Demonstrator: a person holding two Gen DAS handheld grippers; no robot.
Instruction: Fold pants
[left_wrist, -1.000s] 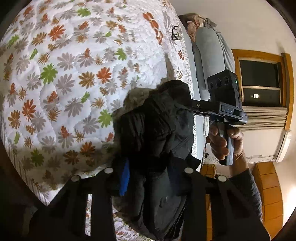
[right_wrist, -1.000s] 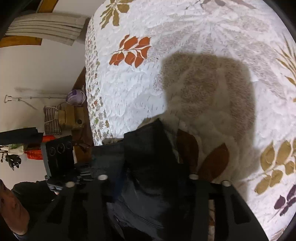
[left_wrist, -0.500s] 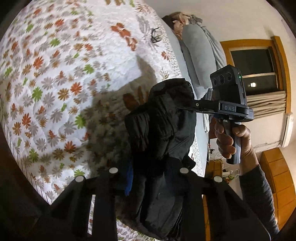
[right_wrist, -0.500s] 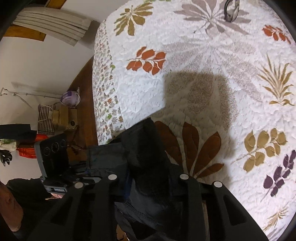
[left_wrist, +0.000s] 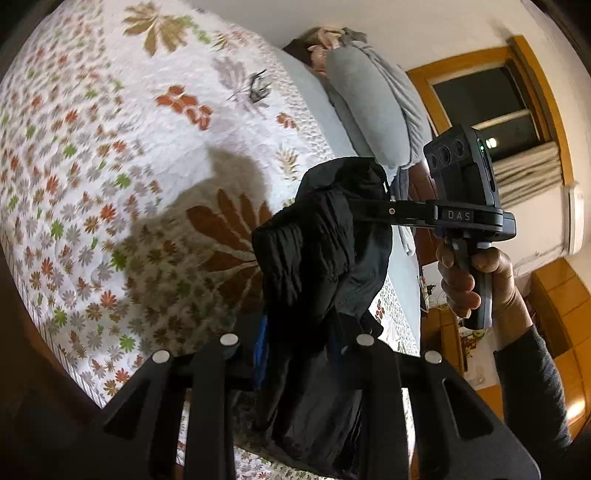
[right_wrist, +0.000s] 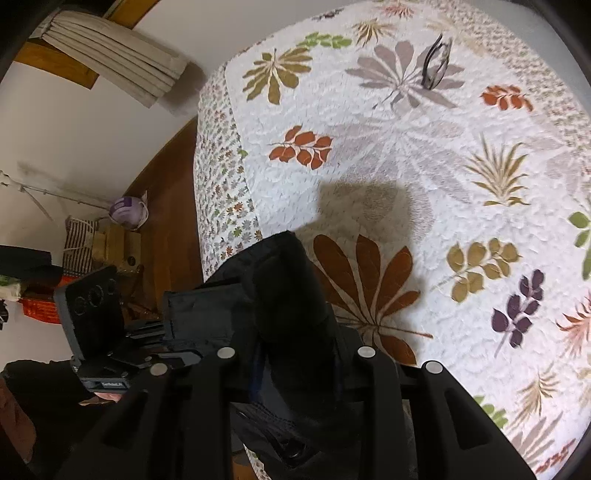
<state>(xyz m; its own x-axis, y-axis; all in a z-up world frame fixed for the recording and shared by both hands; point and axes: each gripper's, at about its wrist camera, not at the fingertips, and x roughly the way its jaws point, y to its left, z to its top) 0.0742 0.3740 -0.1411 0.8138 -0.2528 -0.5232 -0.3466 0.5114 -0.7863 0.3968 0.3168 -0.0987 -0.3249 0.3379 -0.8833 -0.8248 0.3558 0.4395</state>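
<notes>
Black pants (left_wrist: 325, 258), bunched and held in the air above a flowered bedspread (left_wrist: 110, 147). Pinched at one end by the left gripper (left_wrist: 295, 354), fingers narrowed on the cloth; at the other end by the right gripper (right_wrist: 295, 365), likewise clamped. Eyeglasses (right_wrist: 436, 62) lying farther up the bed.

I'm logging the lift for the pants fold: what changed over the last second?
Both grippers rose from the bedspread, carrying the black pants higher; more of the bed now shows, including the eyeglasses. The left gripper and right gripper stayed clamped on the pants, and the glasses stayed put.
</notes>
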